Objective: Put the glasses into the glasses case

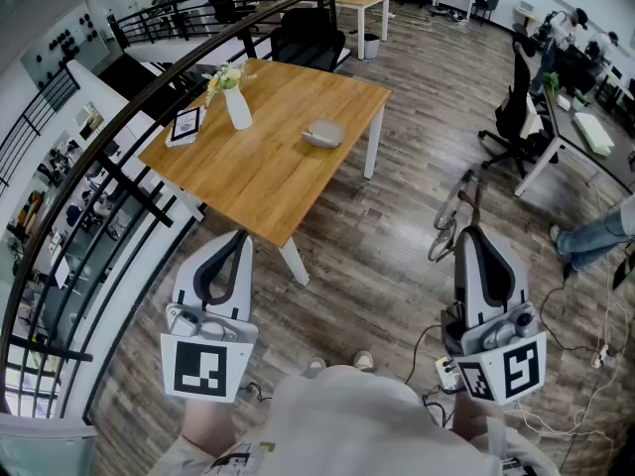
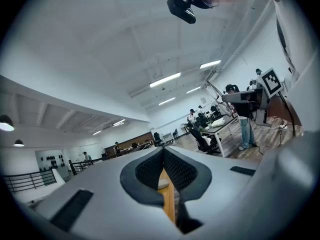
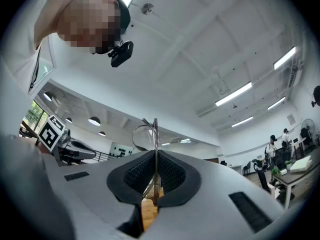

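Note:
A grey oval glasses case [image 1: 322, 133] lies shut on the wooden table [image 1: 258, 167], toward its right side. My right gripper [image 1: 474, 228] is held over the floor to the right of the table and is shut on thin wire-framed glasses [image 1: 448, 209]. In the right gripper view the glasses [image 3: 145, 134] stand up out of the closed pads [image 3: 172, 176] of that right gripper [image 3: 155, 159]. My left gripper [image 1: 238, 238] hovers at the table's near corner, shut with nothing in it. The left gripper view shows that left gripper [image 2: 163, 159] with its jaws pressed together.
On the table's left part stand a white vase with flowers [image 1: 236, 102] and a small framed tablet [image 1: 186, 124]. A dark railing [image 1: 99, 167] runs along the left. A black chair [image 1: 308, 38] is behind the table, an office chair [image 1: 516, 117] to the right, and cables [image 1: 585, 385] on the floor.

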